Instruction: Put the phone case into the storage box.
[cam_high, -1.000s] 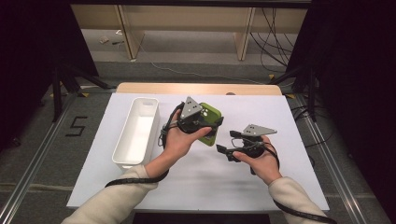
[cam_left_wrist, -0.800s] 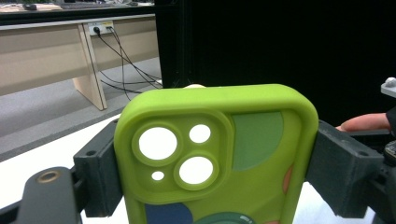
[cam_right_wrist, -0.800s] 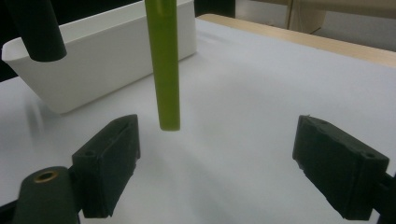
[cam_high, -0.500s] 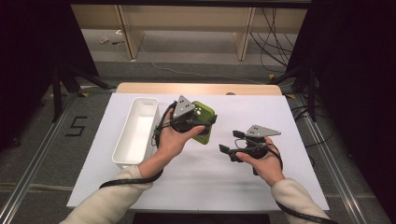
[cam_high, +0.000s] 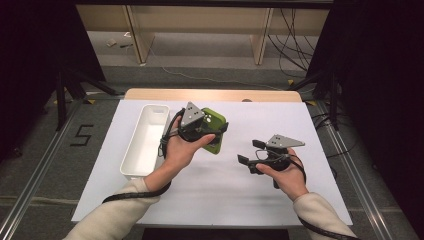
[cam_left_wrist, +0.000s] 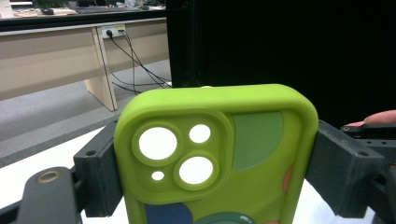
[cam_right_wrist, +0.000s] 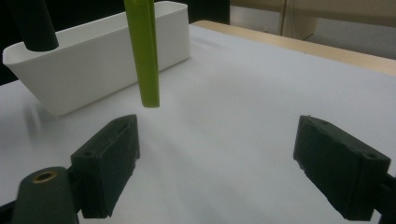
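Grippers in both hands, we work over a white-covered table (cam_high: 210, 200). Our left gripper (cam_high: 207, 134) clamps a lime-green phone case (cam_left_wrist: 219, 163) by its two long edges, jaws pressed against either side; the case is lifted clear of the tabletop, its camera cutouts and coloured patches facing the left gripper view. From the right gripper view we see the case (cam_right_wrist: 144, 51) edge-on, hanging upright above the table in front of the white bin (cam_right_wrist: 98, 60). That long, narrow bin (cam_high: 145, 140) sits just beside the left gripper, toward the table's left side. Our right gripper (cam_high: 250, 152) hovers apart from the case with its jaws spread wide and nothing between them.
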